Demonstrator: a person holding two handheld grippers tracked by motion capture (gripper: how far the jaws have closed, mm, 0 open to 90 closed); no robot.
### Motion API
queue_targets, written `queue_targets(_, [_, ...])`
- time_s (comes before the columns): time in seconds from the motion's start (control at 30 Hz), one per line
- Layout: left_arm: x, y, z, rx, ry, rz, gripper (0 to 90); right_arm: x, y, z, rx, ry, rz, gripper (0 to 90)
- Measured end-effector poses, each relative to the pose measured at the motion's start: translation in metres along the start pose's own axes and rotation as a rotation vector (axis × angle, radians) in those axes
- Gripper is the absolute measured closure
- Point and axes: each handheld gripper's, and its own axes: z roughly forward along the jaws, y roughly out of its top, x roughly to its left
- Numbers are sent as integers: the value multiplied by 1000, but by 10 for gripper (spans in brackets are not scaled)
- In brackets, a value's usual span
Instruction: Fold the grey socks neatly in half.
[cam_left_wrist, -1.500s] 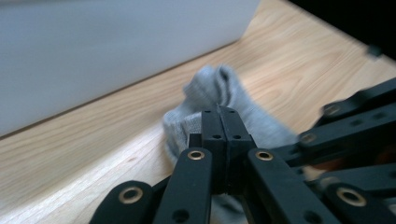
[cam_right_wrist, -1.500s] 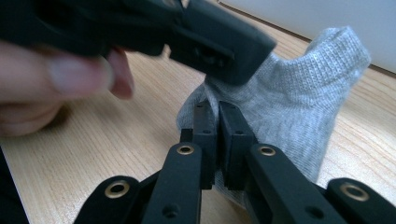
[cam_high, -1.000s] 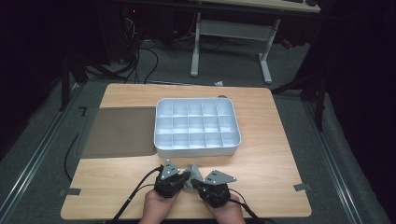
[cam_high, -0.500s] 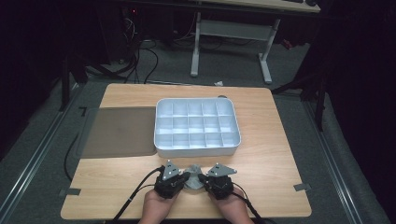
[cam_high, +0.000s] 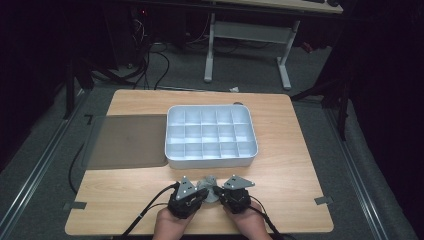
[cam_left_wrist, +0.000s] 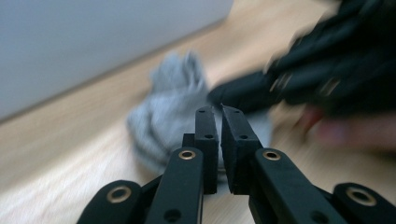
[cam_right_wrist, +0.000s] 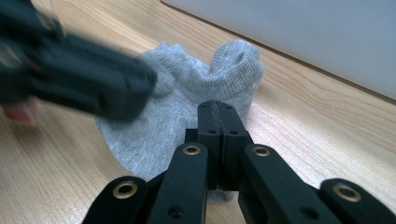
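Near the worktop's (cam_high: 125, 200) front edge, my right tongs (cam_right_wrist: 218, 109) stayed clamped on the grey sock (cam_right_wrist: 187, 107), my left tongs (cam_left_wrist: 219, 112) had just parted slightly, and the compartment tray (cam_high: 210, 161) remained unfilled.

Tabletop (cam_high: 295, 150): light wood, rectangular, standing on grey carpet. Lying on it: one white compartment tray (cam_high: 211, 136), centre, gridded into small cells; one dark grey mat (cam_high: 127, 141), left, just beside the tray; one small grey sock (cam_high: 209, 186), crumpled, at the near edge; tape tabs at both near corners.
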Motion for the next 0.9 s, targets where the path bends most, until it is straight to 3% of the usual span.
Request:
queue_targets(0.07, [-1,-6,4,53,44,34,863,0,0,0,-1,1,4,900])
queue_targets(0.13, [0,-8,3,60,64,44,868,0,0,0,-2,3,7,900])
queue_targets(0.17, [0,-8,2,68,97,62,883,0,-1,0,-2,10,10,900])
queue_targets(0.23, [1,-9,2,67,103,65,887,0,-1,0,-3,13,9,900])
queue_targets(0.37, [4,-10,2,55,85,37,896,0,-2,1,-11,12,8,877])
queue_targets(0.63, [5,-11,2,54,79,26,894,-1,-1,-19,-89,42,107,630])
queue_targets(0.7, [5,-11,2,53,81,26,892,-3,-3,-17,-66,52,146,571])
queue_targets(0.9, [5,-11,1,49,77,14,889,-2,-5,-7,-11,62,179,517])
